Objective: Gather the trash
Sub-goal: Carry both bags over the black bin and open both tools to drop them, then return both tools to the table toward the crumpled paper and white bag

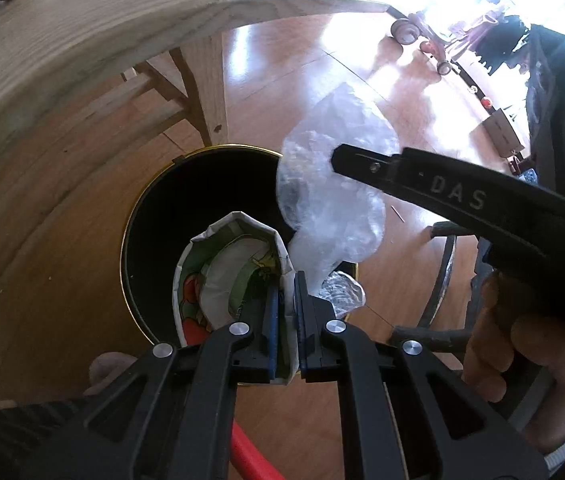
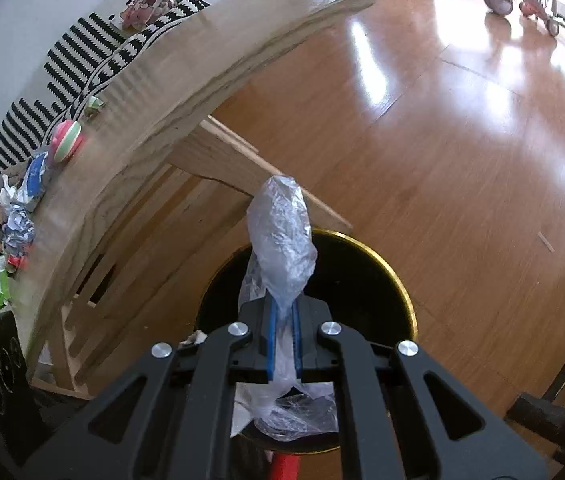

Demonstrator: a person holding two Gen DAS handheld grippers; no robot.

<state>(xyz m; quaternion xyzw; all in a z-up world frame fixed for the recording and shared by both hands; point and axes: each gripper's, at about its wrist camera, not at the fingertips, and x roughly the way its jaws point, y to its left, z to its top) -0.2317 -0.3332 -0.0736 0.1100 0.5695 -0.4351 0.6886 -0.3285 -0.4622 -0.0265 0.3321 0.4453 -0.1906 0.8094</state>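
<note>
Both tools hang over the black bin (image 2: 362, 280) so a release drops straight in: left tool (image 1: 285, 320) pinches a printed paper cup (image 1: 218, 280), right tool (image 2: 285, 340) clamps a clear plastic bag (image 2: 280, 236).

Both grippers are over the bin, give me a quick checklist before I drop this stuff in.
1. Left gripper shut on the carton: ok.
2. Right gripper shut on the plastic bag: ok.
3. Carton over the bin opening: ok.
4. Bag over the opening: ok in the right wrist view; in the left wrist view it hangs near the rim, so cannot tell for its whole length.
5. Room in the bin: cannot tell, the inside is dark.
6. More trash left on the table: not ok, wrappers remain at its far edge.
</note>
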